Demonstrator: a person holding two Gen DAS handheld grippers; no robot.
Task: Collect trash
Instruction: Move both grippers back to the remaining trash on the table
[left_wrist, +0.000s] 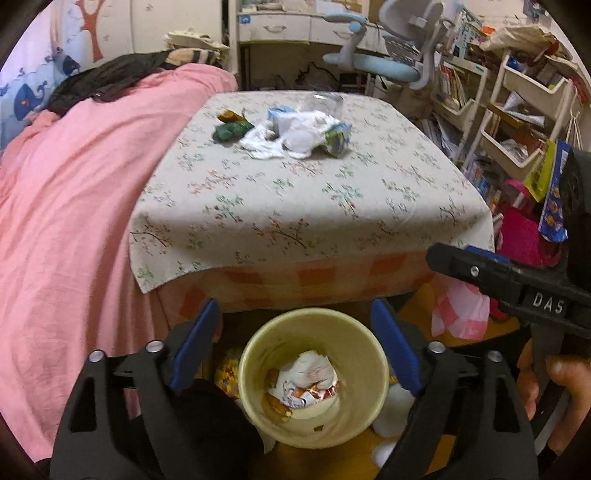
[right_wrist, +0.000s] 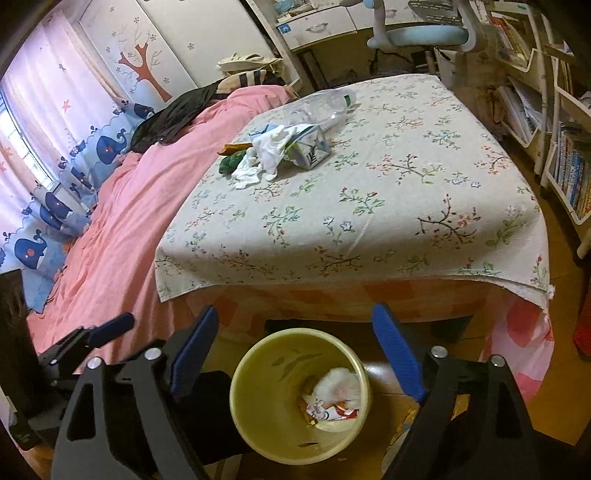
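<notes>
A yellow trash bin (left_wrist: 258, 343) stands on the floor at the bed's foot, with crumpled paper and wrappers (left_wrist: 308, 380) inside; it also shows in the right wrist view (right_wrist: 255, 350). My left gripper (left_wrist: 293, 321) is open and empty above the bin. My right gripper (right_wrist: 293, 325) is open and empty above it too, and shows from the side in the left wrist view (left_wrist: 461, 266). On the floral cloth (right_wrist: 369, 206) lies a trash pile: white tissues (right_wrist: 266, 155), a carton (right_wrist: 310, 147), a clear plastic bottle (right_wrist: 317, 105) and green and orange wrappers (right_wrist: 231, 162).
A pink duvet (left_wrist: 74, 221) covers the bed to the left. Cluttered white shelves (left_wrist: 517, 110) stand at the right, a blue desk chair (left_wrist: 388, 66) behind the bed. A pink bag (left_wrist: 461, 314) lies on the floor by the bin.
</notes>
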